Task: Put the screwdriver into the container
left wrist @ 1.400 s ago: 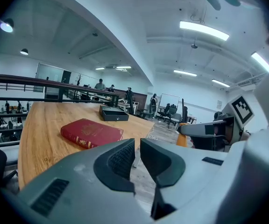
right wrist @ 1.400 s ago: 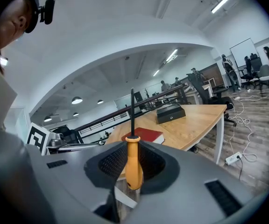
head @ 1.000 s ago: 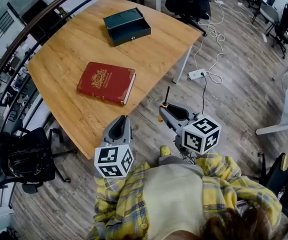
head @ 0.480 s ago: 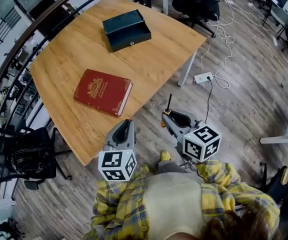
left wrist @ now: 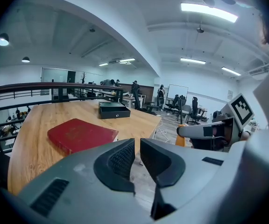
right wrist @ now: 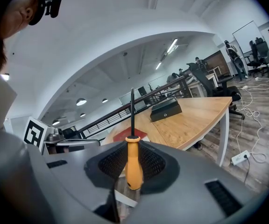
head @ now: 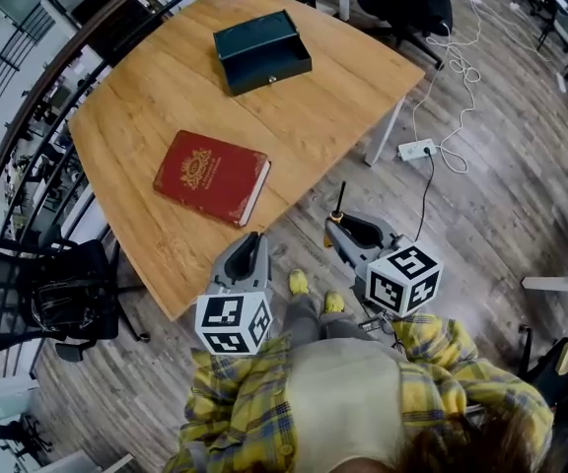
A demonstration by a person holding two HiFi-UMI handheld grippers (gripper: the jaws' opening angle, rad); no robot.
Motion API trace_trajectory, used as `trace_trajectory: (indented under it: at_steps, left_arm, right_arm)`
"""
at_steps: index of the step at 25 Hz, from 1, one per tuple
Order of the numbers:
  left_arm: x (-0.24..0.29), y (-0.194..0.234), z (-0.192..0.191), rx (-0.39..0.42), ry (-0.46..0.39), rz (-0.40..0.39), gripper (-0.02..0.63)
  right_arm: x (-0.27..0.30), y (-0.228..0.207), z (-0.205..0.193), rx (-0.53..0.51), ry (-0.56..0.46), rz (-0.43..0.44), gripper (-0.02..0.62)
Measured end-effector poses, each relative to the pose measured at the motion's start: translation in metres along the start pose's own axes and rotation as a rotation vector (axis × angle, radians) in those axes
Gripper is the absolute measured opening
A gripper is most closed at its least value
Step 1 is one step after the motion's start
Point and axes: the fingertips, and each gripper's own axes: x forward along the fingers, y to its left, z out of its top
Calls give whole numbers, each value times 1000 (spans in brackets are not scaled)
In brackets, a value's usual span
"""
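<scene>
Closer to the table [head: 146, 106] now, your right gripper [head: 348, 227] clamps the screwdriver [head: 339, 201], left gripper [head: 248, 254] pinched together empty; container [head: 262, 51] well apart, insertion pending.

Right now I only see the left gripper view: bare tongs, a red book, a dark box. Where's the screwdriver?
Observer: The right tongs are shut on the screwdriver, gripping its orange handle.
Operator: Close to the box?
Observer: No. In the head view the box sits at the far end of the table; the right tongs hang over the floor, off the near edge.
Operator: Could it drop straight in?
Observer: Probably; seen from above, the box looks open-topped.
</scene>
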Motion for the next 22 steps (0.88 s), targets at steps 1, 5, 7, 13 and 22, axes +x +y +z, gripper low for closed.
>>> trace_trajectory:
  at_steps: [1, 5, 7, 13, 22]
  left_arm:
    - [2, 2, 0, -1, 0, -2, 41]
    - [13, 11, 3, -16, -2, -24, 40]
    - [19, 17, 8, -25, -10, -38, 40]
    - [41, 37, 21, -32, -14, -79, 40]
    - [63, 76, 40, -46, -23, -87, 40]
  right_arm:
    - [2, -1, 0, 2, 2, -1, 124]
    - [11, -3, 4, -6, 9, -16, 124]
    - [16, -7, 11, -25, 9, -32, 124]
    - [41, -13, 39, -62, 1, -56, 124]
    - [91, -4, 56, -79, 23, -34, 124]
